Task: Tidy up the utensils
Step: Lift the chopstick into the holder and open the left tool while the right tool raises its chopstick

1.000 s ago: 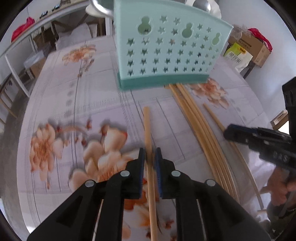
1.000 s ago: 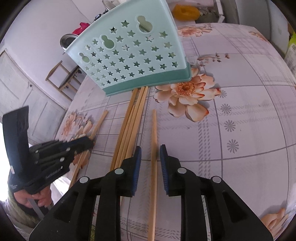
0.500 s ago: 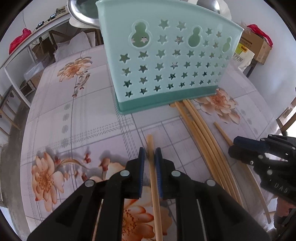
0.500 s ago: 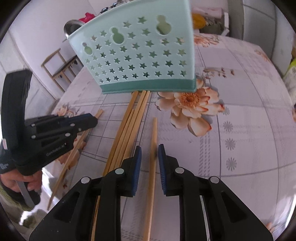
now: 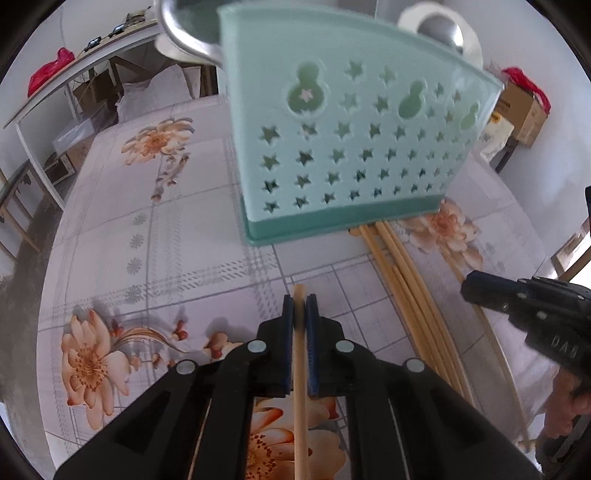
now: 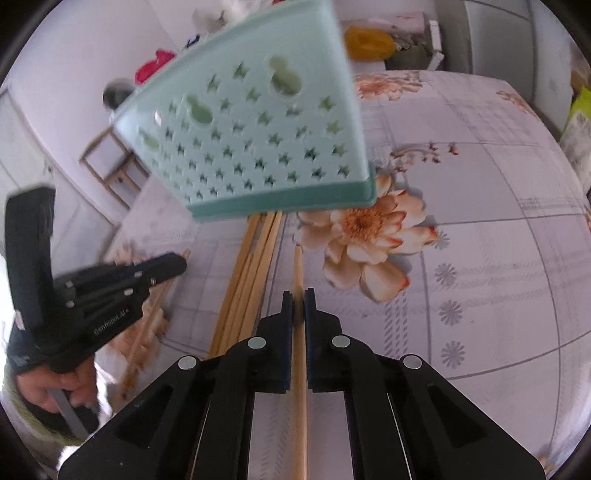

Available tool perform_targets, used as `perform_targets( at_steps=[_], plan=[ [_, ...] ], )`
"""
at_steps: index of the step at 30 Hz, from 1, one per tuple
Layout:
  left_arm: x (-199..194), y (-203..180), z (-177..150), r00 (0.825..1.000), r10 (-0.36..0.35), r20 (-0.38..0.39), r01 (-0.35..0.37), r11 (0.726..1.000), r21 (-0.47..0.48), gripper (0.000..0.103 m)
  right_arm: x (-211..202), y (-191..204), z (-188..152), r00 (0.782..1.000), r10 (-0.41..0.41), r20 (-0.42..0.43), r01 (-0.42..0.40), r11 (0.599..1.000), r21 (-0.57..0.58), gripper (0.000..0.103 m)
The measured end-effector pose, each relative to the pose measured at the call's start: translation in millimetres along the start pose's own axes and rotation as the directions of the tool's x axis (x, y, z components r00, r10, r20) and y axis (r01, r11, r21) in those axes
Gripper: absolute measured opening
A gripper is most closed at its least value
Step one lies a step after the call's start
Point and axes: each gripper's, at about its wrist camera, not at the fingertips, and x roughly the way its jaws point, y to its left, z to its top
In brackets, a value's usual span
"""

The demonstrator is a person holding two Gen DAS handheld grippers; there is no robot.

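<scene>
A pale teal utensil basket [image 5: 351, 147] with star-shaped holes stands on the floral tablecloth just ahead of both grippers. My left gripper [image 5: 299, 299] has its jaws closing on a single wooden chopstick [image 5: 300, 369], whose tip pokes just past the pads. My right gripper [image 6: 298, 295] is also closing, pinching another chopstick [image 6: 298, 266] that lies beside a bundle of chopsticks [image 6: 251, 273]. That bundle [image 5: 406, 280] runs up to the base of the basket [image 6: 258, 147]. Each wrist view shows the other gripper: the right gripper [image 5: 469, 284] and the left gripper [image 6: 177, 262].
A metal bowl [image 5: 184, 33] sits behind the basket. A white shelf [image 5: 44, 92] with a red bag stands far left. Cardboard boxes [image 5: 524, 110] are at the far right, and a wooden stool [image 6: 110, 162] stands beside the table. A person's hand [image 6: 55, 391] holds the left gripper.
Both grippers have come closer to the basket, which now looms larger. The right jaws have narrowed onto their chopstick. Less of the left chopstick shows beyond the pads.
</scene>
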Motion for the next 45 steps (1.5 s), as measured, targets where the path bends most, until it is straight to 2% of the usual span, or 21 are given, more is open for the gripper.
perform_targets(
  at_steps=[7,11,19,24,28,31,33,34,36,38,41,43,45],
  plan=[
    [-38,16,11,0.992,-0.055,0.112,0.063,0.996,-0.068,0.006,-32,-6,12,0.994,0.055,0.094,-0.06,0.997,0.048,0.004],
    [-67,24,16,0.975,-0.107,0.195,0.128,0.987,-0.097,0.006,-49,-2,17,0.986,0.079,0.143,-0.086,0.995,0.042,0.004],
    [-122,40,22,0.932,-0.158,0.328,0.21,0.969,-0.132,0.006,-81,-5,23,0.968,0.12,0.219,-0.134,0.99,0.05,0.004],
    [-156,48,28,0.894,-0.18,0.411,0.254,0.958,-0.134,0.006,-91,-5,22,0.963,0.127,0.237,-0.143,0.988,0.05,0.004],
    [-183,50,40,0.856,-0.206,0.475,0.292,0.949,-0.115,0.006,-96,-6,22,0.961,0.13,0.246,-0.147,0.988,0.053,0.004],
    [-204,49,55,0.82,-0.235,0.522,0.322,0.943,-0.082,0.006,-97,-7,22,0.959,0.126,0.252,-0.144,0.988,0.055,0.004],
    [-218,45,70,0.789,-0.268,0.553,0.354,0.934,-0.052,0.006,-98,-7,22,0.959,0.124,0.254,-0.143,0.988,0.057,0.004],
    [-223,45,75,0.781,-0.273,0.563,0.36,0.932,-0.047,0.006,-98,-8,22,0.959,0.124,0.253,-0.143,0.988,0.056,0.004],
    [-236,41,90,0.75,-0.275,0.602,0.364,0.931,-0.027,0.006,-99,-8,22,0.959,0.123,0.254,-0.141,0.988,0.056,0.004],
    [-248,37,103,0.712,-0.26,0.652,0.348,0.937,-0.006,0.006,-99,-7,21,0.959,0.125,0.254,-0.143,0.988,0.056,0.004],
    [-254,31,120,0.672,-0.222,0.707,0.31,0.951,0.004,0.006,-99,-6,20,0.959,0.13,0.25,-0.149,0.987,0.056,0.004],
    [-249,24,130,0.651,-0.186,0.736,0.268,0.963,0.007,0.006,-98,-5,19,0.959,0.133,0.25,-0.152,0.987,0.056,0.004],
    [-243,20,138,0.639,-0.162,0.752,0.239,0.971,0.006,0.006,-99,-5,19,0.957,0.139,0.253,-0.158,0.986,0.056,0.004]
  ],
)
